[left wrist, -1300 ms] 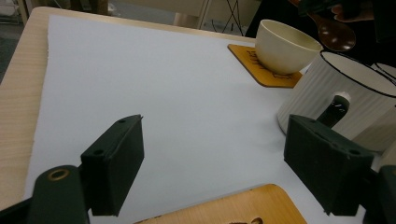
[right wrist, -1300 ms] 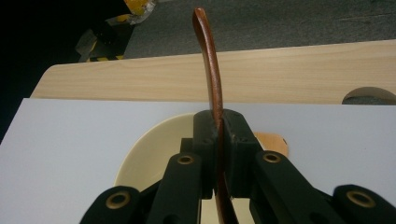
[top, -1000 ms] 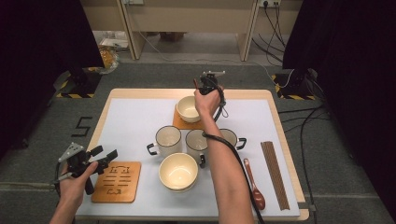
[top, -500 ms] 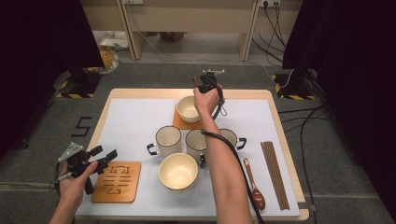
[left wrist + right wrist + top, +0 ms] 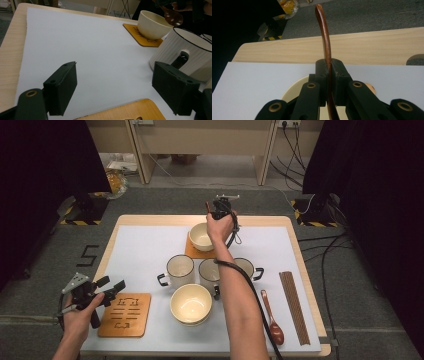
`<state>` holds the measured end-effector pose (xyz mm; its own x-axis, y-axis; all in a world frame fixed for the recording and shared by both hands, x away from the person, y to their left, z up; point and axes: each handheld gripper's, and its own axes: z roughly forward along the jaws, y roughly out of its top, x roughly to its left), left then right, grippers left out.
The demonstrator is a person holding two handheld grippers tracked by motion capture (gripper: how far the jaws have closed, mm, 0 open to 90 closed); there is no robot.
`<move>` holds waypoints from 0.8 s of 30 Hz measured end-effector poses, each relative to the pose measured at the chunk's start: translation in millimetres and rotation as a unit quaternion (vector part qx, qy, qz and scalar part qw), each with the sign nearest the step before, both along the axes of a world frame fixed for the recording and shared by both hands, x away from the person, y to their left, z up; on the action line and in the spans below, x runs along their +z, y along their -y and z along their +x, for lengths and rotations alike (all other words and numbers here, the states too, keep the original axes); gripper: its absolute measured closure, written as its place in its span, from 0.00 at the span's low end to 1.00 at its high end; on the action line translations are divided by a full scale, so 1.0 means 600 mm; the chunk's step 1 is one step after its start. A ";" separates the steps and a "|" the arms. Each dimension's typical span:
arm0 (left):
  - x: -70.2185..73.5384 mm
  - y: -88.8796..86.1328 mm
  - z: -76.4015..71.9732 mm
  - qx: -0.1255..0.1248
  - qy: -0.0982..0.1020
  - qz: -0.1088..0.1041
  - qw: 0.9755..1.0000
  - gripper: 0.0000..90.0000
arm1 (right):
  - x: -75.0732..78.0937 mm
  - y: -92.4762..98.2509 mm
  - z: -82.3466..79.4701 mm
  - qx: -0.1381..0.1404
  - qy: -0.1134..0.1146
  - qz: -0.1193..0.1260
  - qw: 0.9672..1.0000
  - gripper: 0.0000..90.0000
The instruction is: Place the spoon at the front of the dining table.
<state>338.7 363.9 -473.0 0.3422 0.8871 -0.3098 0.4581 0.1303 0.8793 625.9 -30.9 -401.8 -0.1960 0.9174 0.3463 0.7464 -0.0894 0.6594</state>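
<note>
My right gripper hangs over the far cream bowl, which stands on an orange coaster. Its jaws are shut on a brown wooden spoon; the handle rises between the pads, and the spoon's head hovers just above that bowl. At the table's near left my left gripper stands open with nothing between its fingers. It sits over the edge of a second wooden coaster, and in the left gripper view the jaws are wide apart.
Three white mugs stand in a row mid-table, with a second cream bowl in front. Another brown spoon and dark chopsticks lie at the right. A white mat covers the wooden table.
</note>
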 end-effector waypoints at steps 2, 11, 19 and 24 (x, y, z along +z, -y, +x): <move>0.000 0.000 0.000 -0.001 0.000 0.001 1.000 0.22 | 0.000 0.000 0.001 0.000 0.002 0.003 1.000 0.94; -0.001 0.000 0.000 -0.001 -0.001 0.001 1.000 0.22 | -0.003 -0.001 0.007 -0.003 0.003 0.004 1.000 0.94; -0.001 -0.001 0.001 0.001 -0.001 0.000 1.000 0.22 | -0.014 -0.002 0.012 -0.004 0.001 0.009 1.000 0.94; -0.002 -0.001 0.001 0.001 -0.001 0.001 1.000 0.22 | -0.011 -0.004 0.013 -0.005 0.005 0.016 1.000 0.94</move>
